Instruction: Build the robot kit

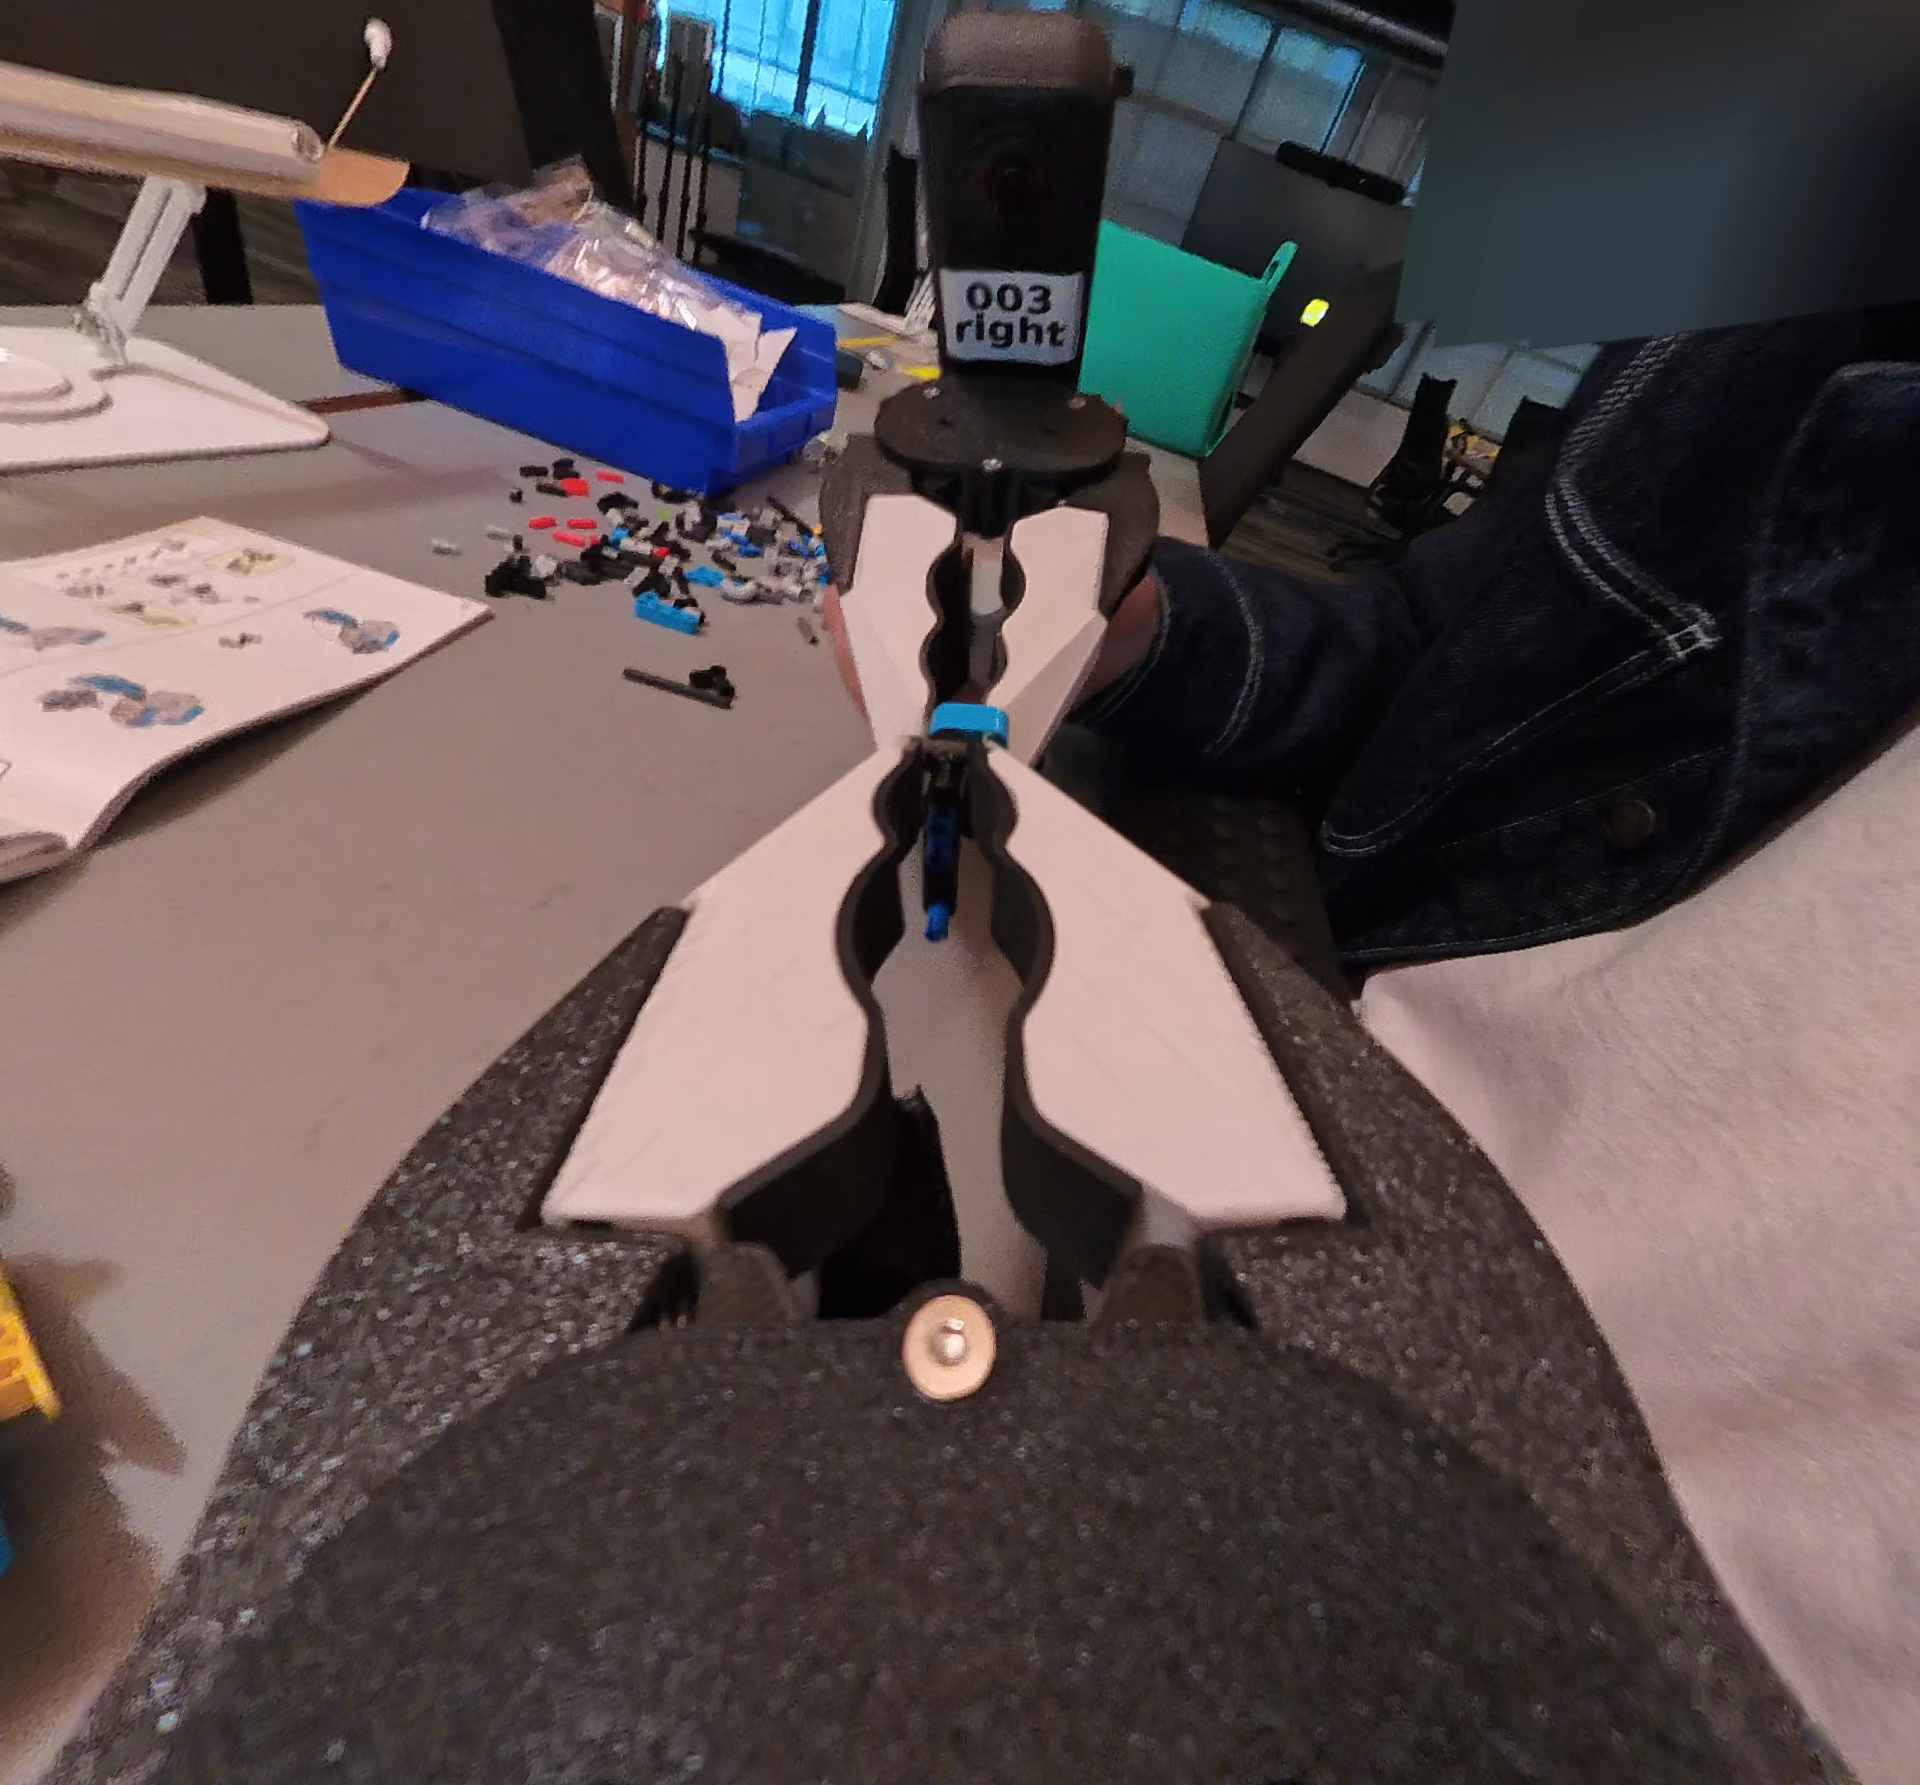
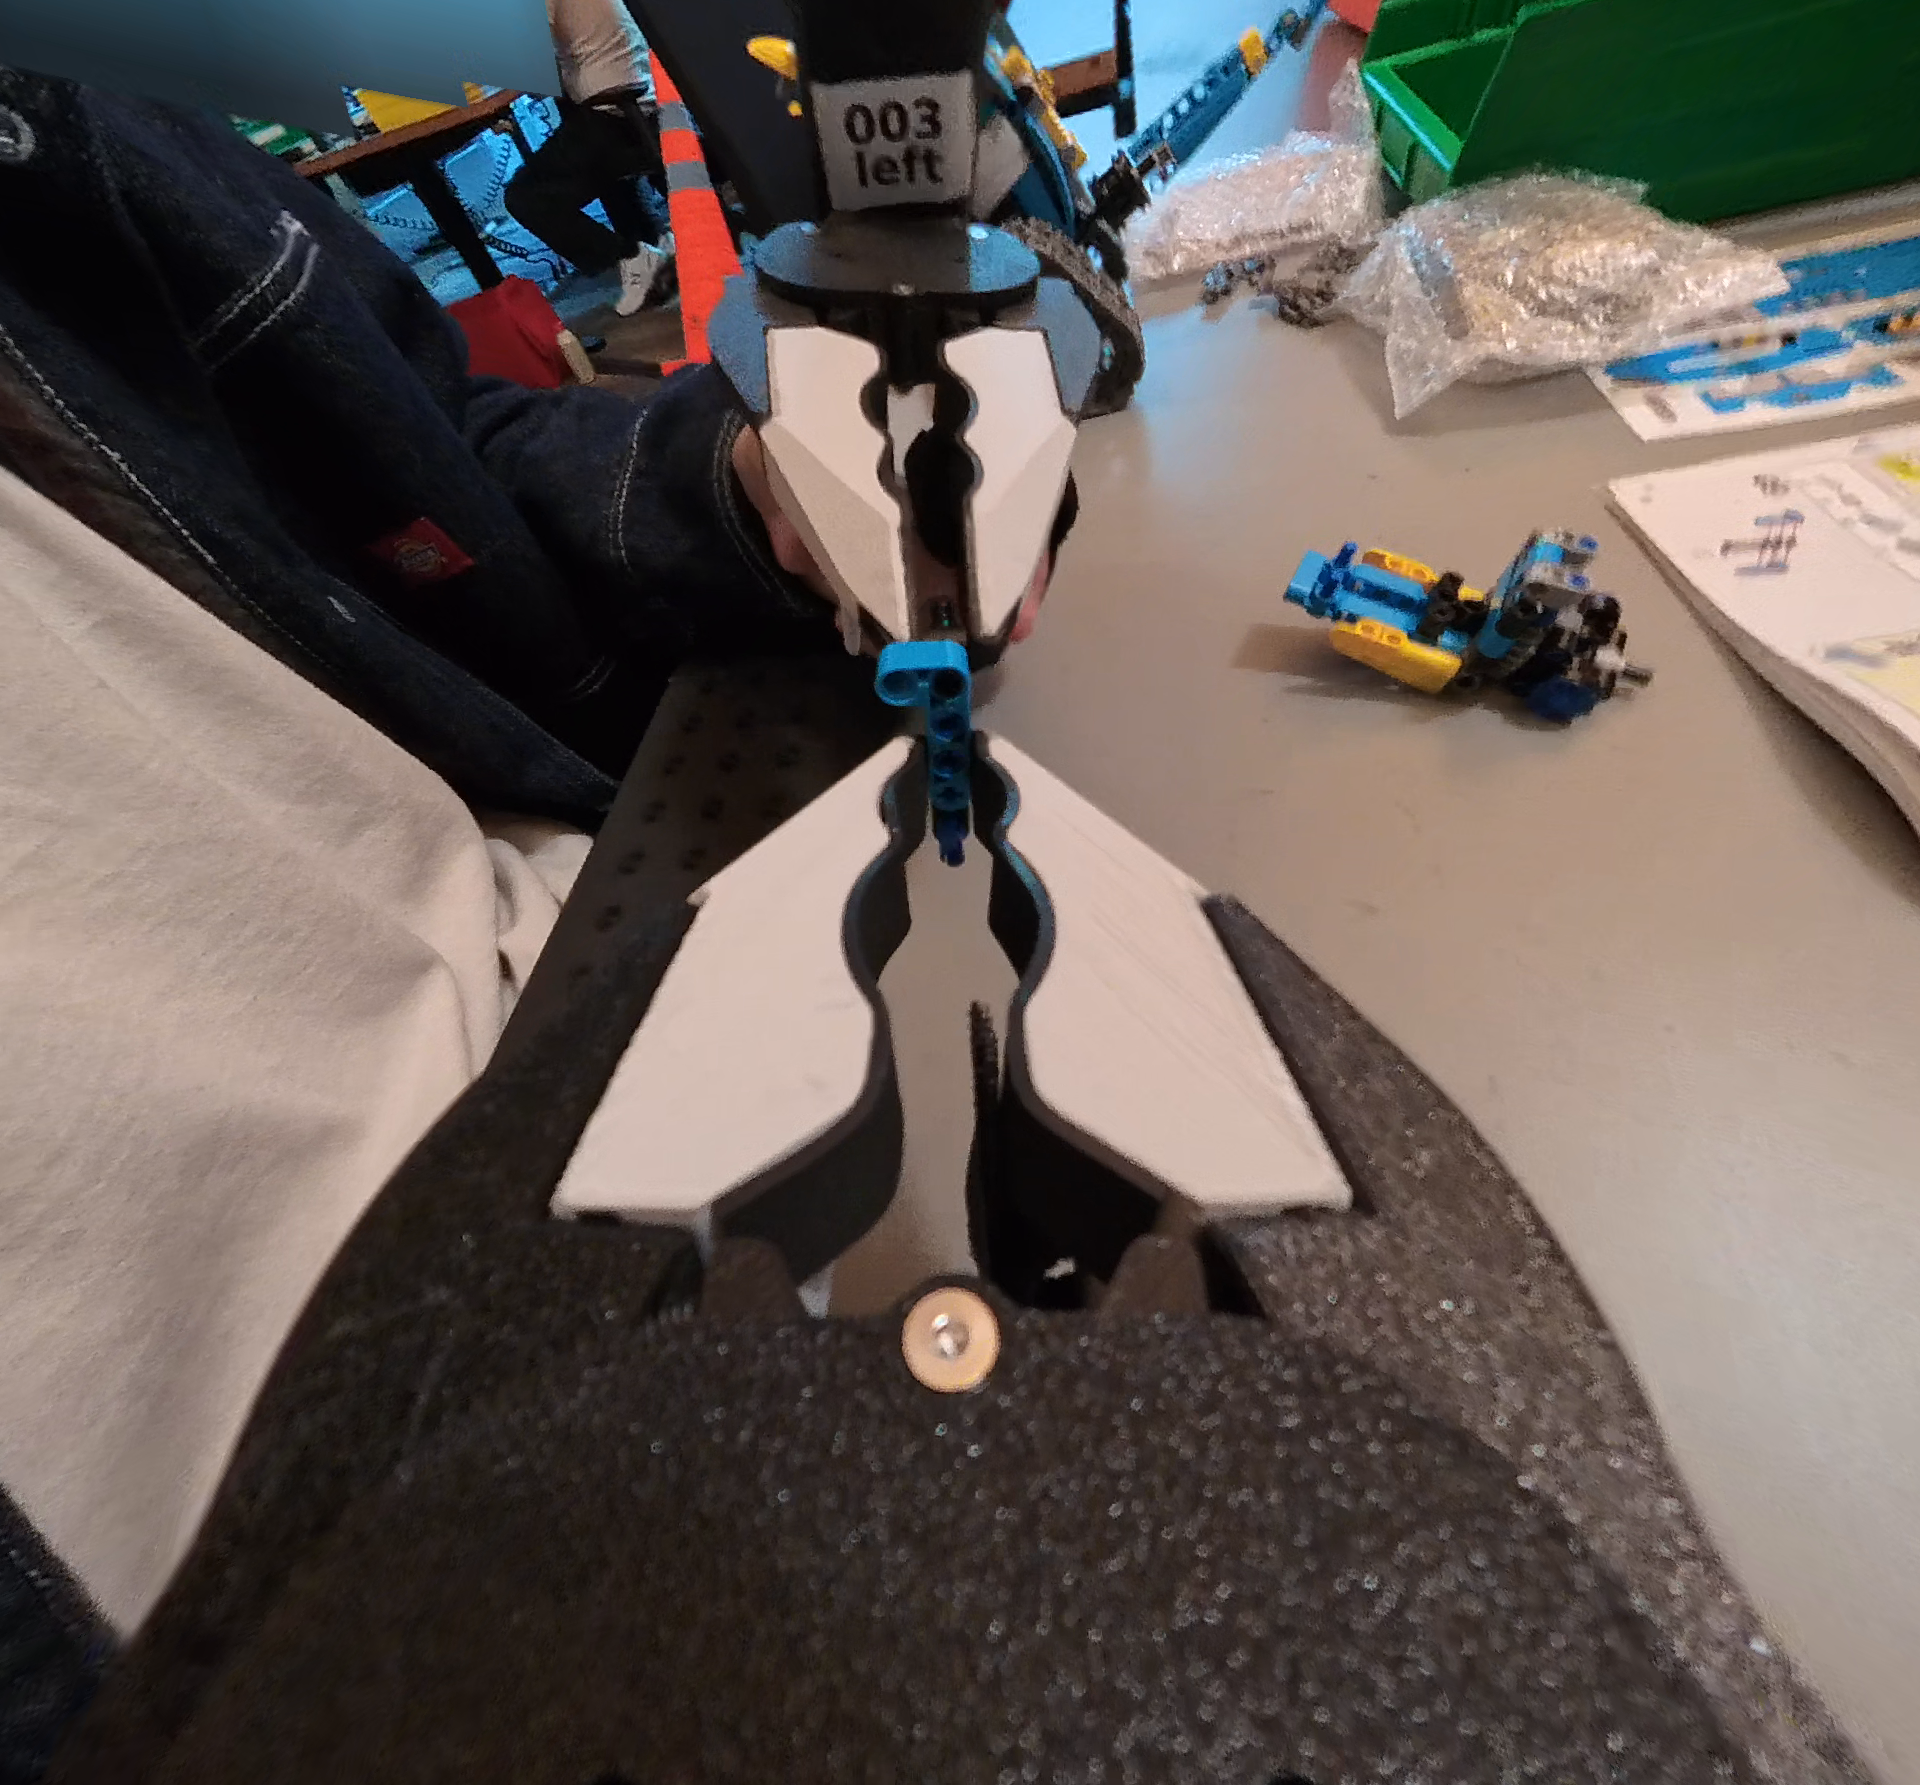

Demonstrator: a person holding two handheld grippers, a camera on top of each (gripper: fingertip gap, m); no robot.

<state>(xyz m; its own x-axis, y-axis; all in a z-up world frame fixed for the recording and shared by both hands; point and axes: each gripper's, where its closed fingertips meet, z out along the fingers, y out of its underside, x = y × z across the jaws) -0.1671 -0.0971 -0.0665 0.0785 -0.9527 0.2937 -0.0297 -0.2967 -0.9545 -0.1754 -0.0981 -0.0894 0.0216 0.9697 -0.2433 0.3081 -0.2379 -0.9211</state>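
My two grippers meet tip to tip above the grey table [image 1: 416,904]. My left gripper [image 1: 943,753] is shut on a thin black and dark-blue part [image 1: 940,831] that runs back between its fingers. My right gripper [image 2: 951,748] is shut on a light-blue L-shaped beam with holes [image 2: 935,696]. The beam's short arm [image 1: 968,722] sticks out at the tips. In the right wrist view the left gripper [image 2: 940,639] faces me, with a small dark part [image 2: 942,615] pinched at its tip against the beam. The right gripper [image 1: 961,701] faces me in the left wrist view.
A pile of loose small pieces [image 1: 644,551], a blue bin [image 1: 540,333] and an open booklet [image 1: 187,634] lie on the left. A blue and yellow model [image 2: 1455,623], plastic bags [image 2: 1538,281] and a green bin [image 2: 1662,42] lie on the right. A person's denim sleeve [image 1: 1455,644] is close. Left and right tips are no more than a few centimetres apart.
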